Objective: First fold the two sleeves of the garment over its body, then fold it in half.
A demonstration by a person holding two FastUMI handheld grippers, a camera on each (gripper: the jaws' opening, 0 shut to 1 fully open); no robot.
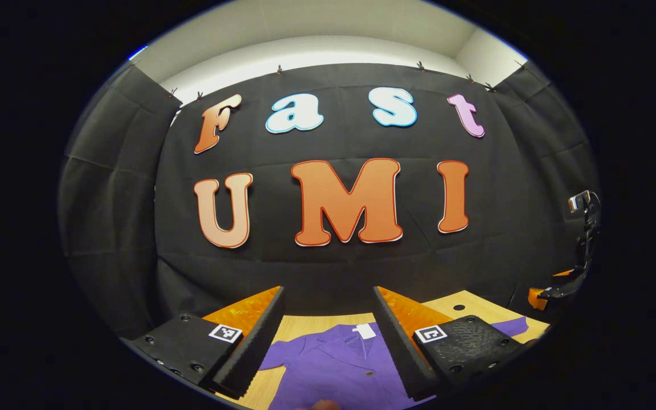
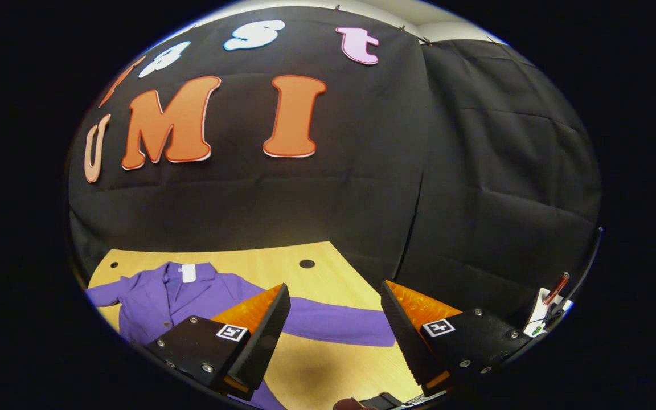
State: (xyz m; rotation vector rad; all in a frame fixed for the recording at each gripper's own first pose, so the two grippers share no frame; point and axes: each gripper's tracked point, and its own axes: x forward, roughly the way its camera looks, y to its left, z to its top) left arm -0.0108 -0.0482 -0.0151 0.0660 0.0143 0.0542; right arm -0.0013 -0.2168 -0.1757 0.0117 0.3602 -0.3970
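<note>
A purple collared garment [image 1: 333,364] lies flat on the wooden table [image 1: 299,327], collar toward the back wall, a white tag at its neck. In the right gripper view the same purple garment [image 2: 157,299] lies at the left, and its long sleeve [image 2: 339,326] stretches out to the right across the table [image 2: 259,262]. My left gripper [image 1: 328,336] is open and hovers above the garment's collar and chest. Open too, my right gripper [image 2: 333,333] hangs over the outstretched sleeve, fingers apart on either side of it, and holds nothing.
Black cloth walls close the booth at the back and sides. The table has small round holes near its far edge [image 2: 307,263]. A stand with a clamp [image 1: 581,239] rises at the table's right end. Small items [image 2: 550,310] sit at the far right.
</note>
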